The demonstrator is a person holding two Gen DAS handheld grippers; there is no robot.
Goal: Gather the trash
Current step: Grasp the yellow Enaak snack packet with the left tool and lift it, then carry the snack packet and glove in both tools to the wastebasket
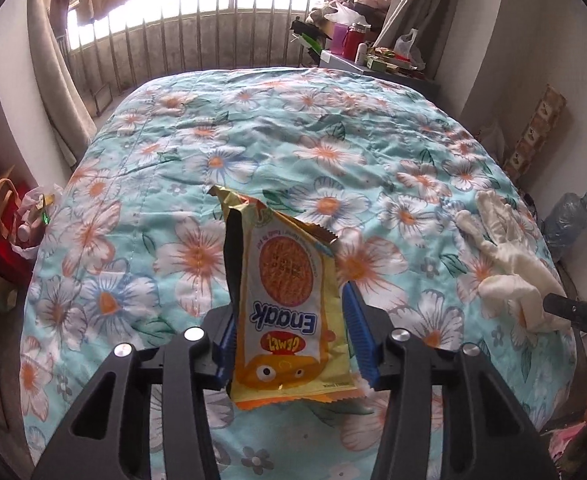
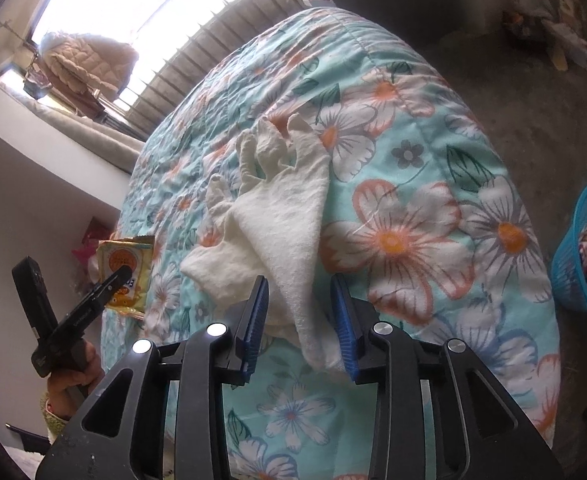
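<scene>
Two pickups are proceeding: left gripper is clamping the snack wrapper; right gripper, jaws parted, is straddling gloves, needing closure before reaching the basket.

Daylight came from the barred window far ahead of my left gripper, and it was so strong that the panes were burned out to plain white. In my right view the same window glared at the upper left. The flowered quilt was evenly lit, with only soft shadows in its folds. The shiny snack wrapper showed small glints on its foil edge. Both pictures were bent by the fisheye lens, with dark rounded corners. The floor at the right of my right gripper looked dim and a little blurred.
</scene>
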